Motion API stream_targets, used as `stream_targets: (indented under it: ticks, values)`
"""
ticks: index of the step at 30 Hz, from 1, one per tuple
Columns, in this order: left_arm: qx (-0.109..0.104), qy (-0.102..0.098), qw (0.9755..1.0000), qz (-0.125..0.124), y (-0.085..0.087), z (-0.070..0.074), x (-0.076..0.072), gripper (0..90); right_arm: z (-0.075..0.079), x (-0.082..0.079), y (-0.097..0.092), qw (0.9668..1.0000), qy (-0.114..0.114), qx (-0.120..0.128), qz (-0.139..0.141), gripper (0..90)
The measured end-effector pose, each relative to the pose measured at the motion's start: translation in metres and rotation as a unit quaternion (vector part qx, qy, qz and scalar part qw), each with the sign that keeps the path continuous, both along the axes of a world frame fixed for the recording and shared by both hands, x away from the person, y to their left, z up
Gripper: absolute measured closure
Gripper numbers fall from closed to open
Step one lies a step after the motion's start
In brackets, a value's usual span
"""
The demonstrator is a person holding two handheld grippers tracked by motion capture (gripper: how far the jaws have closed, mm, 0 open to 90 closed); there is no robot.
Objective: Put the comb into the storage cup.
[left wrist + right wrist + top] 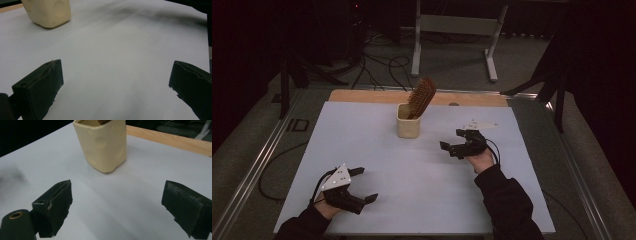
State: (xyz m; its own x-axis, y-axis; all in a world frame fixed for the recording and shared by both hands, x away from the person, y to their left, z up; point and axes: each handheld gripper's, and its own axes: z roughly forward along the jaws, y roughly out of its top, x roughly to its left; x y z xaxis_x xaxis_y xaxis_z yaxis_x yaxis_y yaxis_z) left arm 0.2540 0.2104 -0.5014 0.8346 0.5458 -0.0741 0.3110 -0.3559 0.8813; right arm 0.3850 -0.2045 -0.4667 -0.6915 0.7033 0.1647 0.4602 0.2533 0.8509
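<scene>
A cream cup (408, 121) stands upright at the far middle of the white mat (377, 150). A brown hairbrush (421, 96) leans in it, bristle head up and tilted right. My left gripper (364, 184) rests near the mat's front left corner, open, nothing between its jaws. My right gripper (453, 139) is open to the right of the cup, a short way off it. In the right gripper view the cup (102, 144) stands just ahead of the spread jaws. In the left gripper view the cup (47, 12) sits far off at the upper left.
A wooden table edge (362, 95) runs behind the mat. Metal rails (257, 160) flank the table. Cables (379, 67) and a white stand (454, 30) lie on the floor beyond. Bare mat spreads between the two grippers.
</scene>
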Motion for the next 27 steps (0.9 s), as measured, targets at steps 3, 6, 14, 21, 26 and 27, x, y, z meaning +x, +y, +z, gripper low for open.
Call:
stream_targets:
  ticks: [3,6,14,21,26,27]
  values:
    - [-0.001,0.000,1.0000,0.000,0.000,0.000,0.000,0.0,-0.004,-0.007,-0.003,1.0000,-0.001,-0.002,0.003,9.3]
    - [0.000,-0.001,1.0000,-0.001,0.000,0.000,0.000,0.1,-0.009,-0.014,-0.007,1.0000,0.000,0.000,0.007,9.3]
    - [0.001,0.000,1.0000,0.000,0.000,0.000,0.000,0.0,-0.016,-0.032,-0.015,0.9997,0.004,-0.005,0.023,9.3]
    - [0.002,0.000,1.0000,0.000,0.000,0.000,-0.001,0.0,-0.021,-0.045,-0.021,0.9995,-0.005,-0.012,0.028,9.2]
    - [0.001,0.002,1.0000,0.000,0.001,0.000,0.000,0.0,-0.024,-0.056,-0.029,0.9997,-0.010,-0.012,0.018,9.3]
    - [0.001,0.001,1.0000,0.000,0.000,0.000,0.000,0.0,-0.024,-0.059,-0.031,0.9997,-0.011,-0.011,0.018,9.3]
